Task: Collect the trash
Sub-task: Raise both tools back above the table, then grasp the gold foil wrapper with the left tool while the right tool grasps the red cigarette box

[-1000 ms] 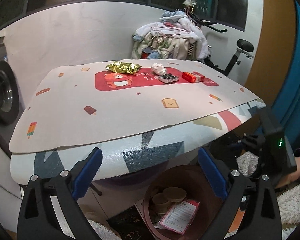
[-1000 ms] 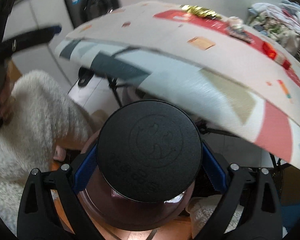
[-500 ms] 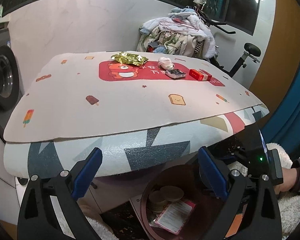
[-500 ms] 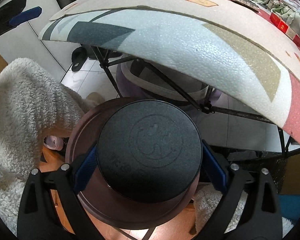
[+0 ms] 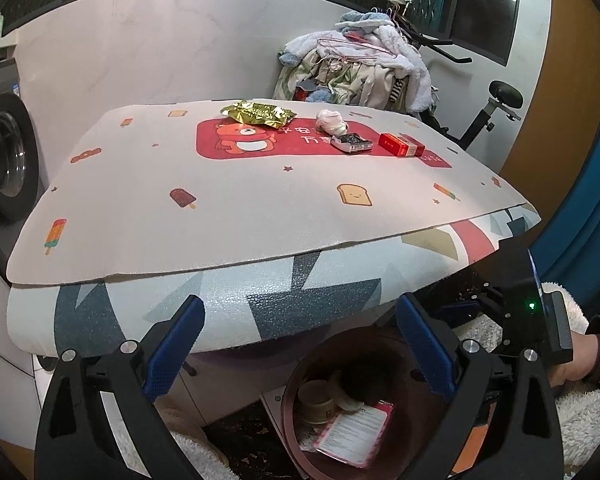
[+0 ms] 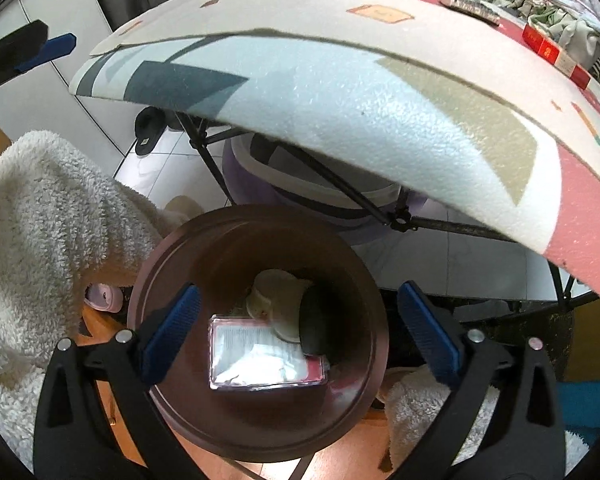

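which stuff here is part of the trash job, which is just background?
Job:
gold wrapper
crumpled tissue
dark pack
red box
brown bin, already holding trash
both grippers, open: left gripper, right gripper

Background:
washing machine
clothes pile
exercise bike

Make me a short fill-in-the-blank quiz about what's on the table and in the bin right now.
1. The right tongs hover open above the brown ____, which stands on the floor.
2. On the table, the red box lies to the ____ of the gold wrapper in the left wrist view.
3. Both tongs hold ____; the left tongs are open too.
4. The pink packet lies ____ the bin.

Missing words: bin; right; nothing; inside
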A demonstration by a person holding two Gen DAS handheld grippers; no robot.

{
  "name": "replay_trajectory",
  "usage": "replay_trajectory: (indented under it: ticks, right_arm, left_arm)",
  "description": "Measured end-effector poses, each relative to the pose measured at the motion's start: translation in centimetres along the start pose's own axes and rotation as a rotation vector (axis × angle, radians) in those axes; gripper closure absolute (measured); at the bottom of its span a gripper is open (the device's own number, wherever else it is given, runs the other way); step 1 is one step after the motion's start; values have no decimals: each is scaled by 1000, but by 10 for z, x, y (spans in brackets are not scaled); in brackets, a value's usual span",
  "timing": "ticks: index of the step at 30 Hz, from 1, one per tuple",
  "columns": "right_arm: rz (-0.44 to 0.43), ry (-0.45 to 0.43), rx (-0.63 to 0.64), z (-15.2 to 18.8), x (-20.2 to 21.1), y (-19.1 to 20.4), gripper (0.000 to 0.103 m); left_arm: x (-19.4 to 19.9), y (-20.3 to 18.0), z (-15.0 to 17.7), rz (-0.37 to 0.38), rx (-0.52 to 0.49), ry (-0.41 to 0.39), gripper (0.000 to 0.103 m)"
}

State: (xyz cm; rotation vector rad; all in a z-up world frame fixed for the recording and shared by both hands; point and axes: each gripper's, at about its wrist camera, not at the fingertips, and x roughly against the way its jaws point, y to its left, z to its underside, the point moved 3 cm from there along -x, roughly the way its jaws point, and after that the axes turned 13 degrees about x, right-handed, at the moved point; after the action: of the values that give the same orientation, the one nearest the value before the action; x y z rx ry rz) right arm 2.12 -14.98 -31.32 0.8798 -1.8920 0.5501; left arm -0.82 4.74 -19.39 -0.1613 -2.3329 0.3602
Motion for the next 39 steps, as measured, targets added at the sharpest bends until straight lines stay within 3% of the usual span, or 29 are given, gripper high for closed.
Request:
replay_trajectory:
  ticks: [13,29,33,39]
  right_arm:
    - [104,-162,20,-11,49,-6,6]
    - [180,-249,-52,-16,81,-36,6]
    - [213,-271,-54,-28,98,-63,6]
    - [281,-288,-93,-59,114,-139,6]
  left_arm:
    - [1,3,-2,-7,12,-10,9]
    - [-2,4,-7,-27,24,7,9]
    - [-3,11,-20,18,80,29,9]
    - [-11,21,-61,53,158,10,9]
